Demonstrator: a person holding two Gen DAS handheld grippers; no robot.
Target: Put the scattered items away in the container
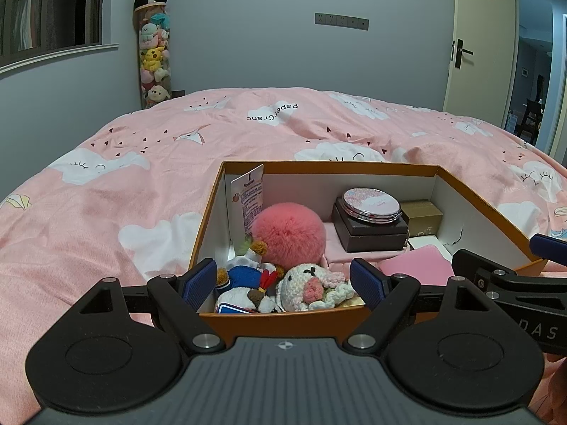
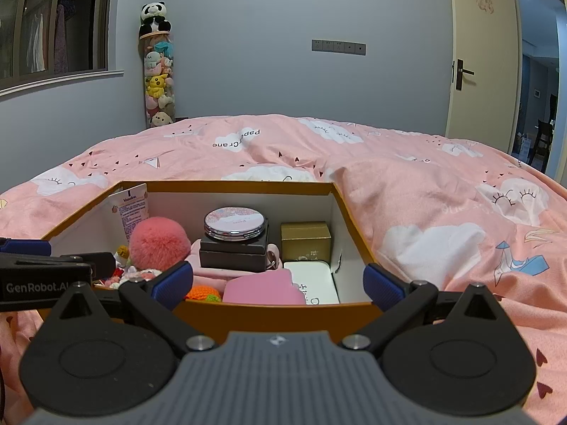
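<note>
One orange cardboard box [image 1: 283,320] with white inner walls sits on a pink cloud-print duvet [image 1: 106,212], and everything countable lies inside it: one fluffy pink pom-pom [image 1: 288,235], one round mirror compact [image 1: 371,203] resting on one dark square box [image 1: 372,237], one small gold box [image 2: 305,241] in the far right corner, one white flat case [image 2: 315,281] in front of that, one pink pouch [image 2: 262,287], one Vaseline tube [image 1: 248,198] leaning upright against the left wall, one crocheted white bunny [image 1: 308,287] and one sailor duck plush [image 1: 244,283] at the near left corner, plus an orange and green crocheted piece [image 2: 203,292] near the front wall. The left gripper [image 1: 283,283] hangs with its jaws spread wide above the near left end of the box, the blue pads [image 1: 200,279] either side of the bunny and duck, holding nothing. The right gripper [image 2: 278,283] is likewise spread wide over the near right end, empty, its right pad outside the box's right wall. Each gripper shows at the edge of the other's view, side by side.
</note>
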